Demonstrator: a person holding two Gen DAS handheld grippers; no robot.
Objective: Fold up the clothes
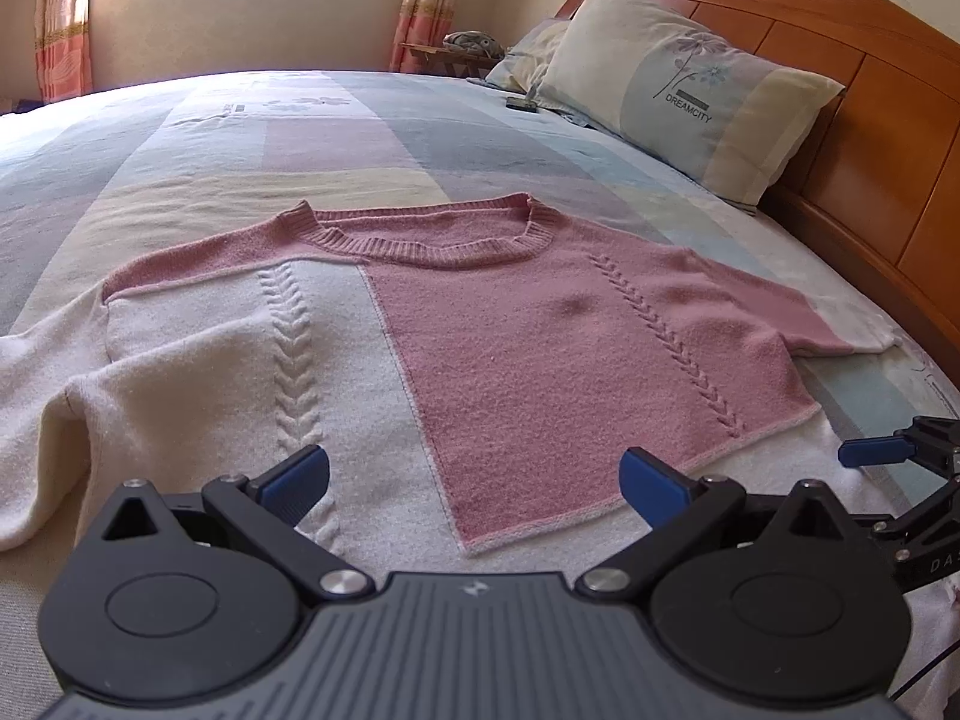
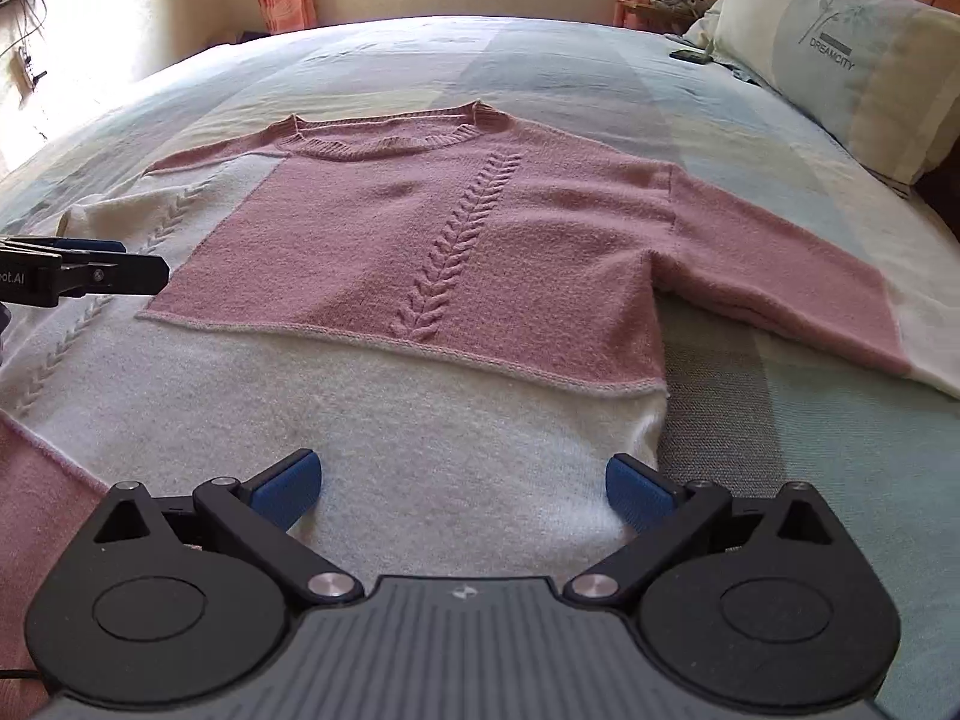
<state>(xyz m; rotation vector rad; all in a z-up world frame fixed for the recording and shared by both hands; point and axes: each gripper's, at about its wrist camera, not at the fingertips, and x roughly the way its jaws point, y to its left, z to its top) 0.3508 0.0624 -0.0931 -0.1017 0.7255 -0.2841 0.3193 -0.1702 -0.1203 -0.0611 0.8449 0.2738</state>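
Note:
A pink and cream knit sweater (image 1: pixel 540 336) lies flat on the bed, front up, collar toward the far side; it also shows in the right wrist view (image 2: pixel 420 228). Its pink sleeve (image 2: pixel 780 276) stretches right, its cream sleeve (image 1: pixel 54 372) lies left. My left gripper (image 1: pixel 474 483) is open and empty above the hem, over the cream-pink seam. My right gripper (image 2: pixel 462 489) is open and empty above the cream lower part near the hem's right corner. The right gripper also shows at the left wrist view's right edge (image 1: pixel 888 456); the left gripper shows at the right wrist view's left edge (image 2: pixel 90 270).
The bed (image 1: pixel 336 138) has a pastel patchwork cover. Pillows (image 1: pixel 684 84) lean on a wooden headboard (image 1: pixel 870 96) at the right. A small dark object (image 1: pixel 521 103) lies by the pillows. A window and curtains are at the far wall.

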